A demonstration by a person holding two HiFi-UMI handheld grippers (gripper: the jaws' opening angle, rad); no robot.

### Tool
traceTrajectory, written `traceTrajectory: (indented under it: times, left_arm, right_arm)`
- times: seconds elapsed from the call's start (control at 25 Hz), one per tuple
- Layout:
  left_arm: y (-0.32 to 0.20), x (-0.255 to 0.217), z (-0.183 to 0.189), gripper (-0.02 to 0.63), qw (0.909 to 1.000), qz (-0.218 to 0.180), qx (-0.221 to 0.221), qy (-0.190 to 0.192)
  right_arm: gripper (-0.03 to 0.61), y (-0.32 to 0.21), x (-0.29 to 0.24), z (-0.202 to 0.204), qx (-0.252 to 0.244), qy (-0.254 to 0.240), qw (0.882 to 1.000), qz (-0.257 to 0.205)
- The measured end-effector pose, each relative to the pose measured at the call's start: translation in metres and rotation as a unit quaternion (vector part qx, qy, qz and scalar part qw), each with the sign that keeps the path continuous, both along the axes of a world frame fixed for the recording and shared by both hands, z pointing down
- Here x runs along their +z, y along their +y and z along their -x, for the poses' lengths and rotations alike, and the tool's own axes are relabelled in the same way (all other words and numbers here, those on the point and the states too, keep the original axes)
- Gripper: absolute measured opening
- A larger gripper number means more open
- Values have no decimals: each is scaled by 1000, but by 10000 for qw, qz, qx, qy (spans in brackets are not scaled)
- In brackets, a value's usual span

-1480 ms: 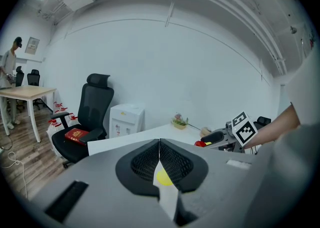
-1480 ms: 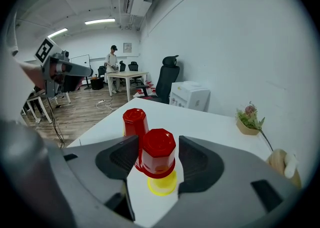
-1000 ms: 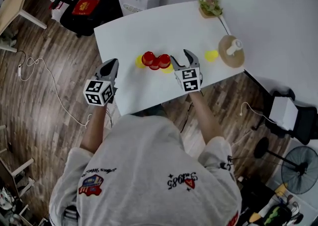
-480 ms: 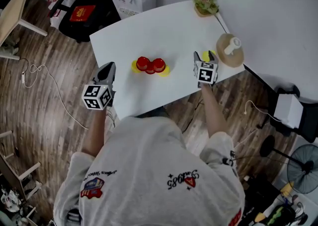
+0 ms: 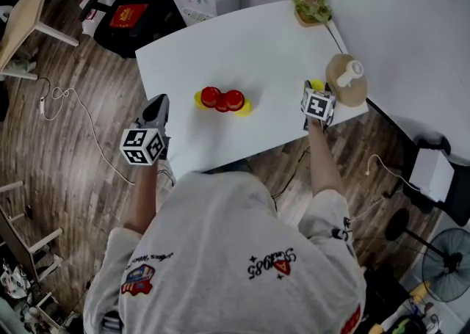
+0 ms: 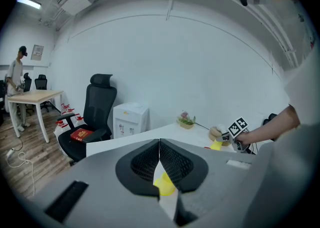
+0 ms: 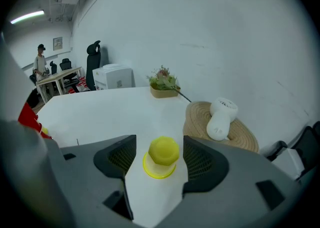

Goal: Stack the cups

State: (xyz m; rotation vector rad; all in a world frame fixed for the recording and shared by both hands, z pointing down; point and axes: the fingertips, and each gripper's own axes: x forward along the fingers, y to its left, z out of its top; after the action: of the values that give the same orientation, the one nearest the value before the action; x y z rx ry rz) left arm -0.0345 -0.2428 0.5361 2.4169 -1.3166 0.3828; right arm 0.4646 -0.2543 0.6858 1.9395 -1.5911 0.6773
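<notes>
A yellow cup (image 7: 161, 158) stands upside down near the right edge of the white table (image 5: 242, 46), its rim on the top, its base up and its long axis upright, just left of a woven mat (image 5: 338, 91). The right gripper (image 7: 159, 147) has its jaws wide on both sides of this cup, and the pads do not touch it. The left gripper (image 6: 159, 144) is closed on nothing, at the near left. The red cups (image 5: 222, 99) are in the middle. The print on the person's shirt (image 5: 220, 252) is too small to read.
</notes>
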Motion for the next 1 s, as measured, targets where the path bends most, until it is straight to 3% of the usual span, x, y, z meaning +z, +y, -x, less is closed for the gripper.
traceTrajectory:
  times: [0.12, 0.24, 0.68, 0.8, 1.0]
  left_arm:
    - [1, 0, -5, 6, 10000, 37, -50, 28]
    - [5, 3, -16, 6, 10000, 84, -17, 4]
    - [25, 5, -13, 6, 9999, 75, 137, -16]
    - [27, -2, -4, 6, 9997, -2, 218, 70]
    - [33, -7, 11, 6, 9992, -65, 314, 218]
  right_arm:
    - [271, 2, 12, 0, 26, -194, 9997, 139]
    - [208, 9, 19, -4, 76, -209, 9995, 243]
    - [206, 20, -7, 15, -108, -239, 9996, -107]
    - [206, 21, -30, 36, -166, -264, 9993, -192]
    - [206, 4, -89, 108, -921, -352, 9932, -627]
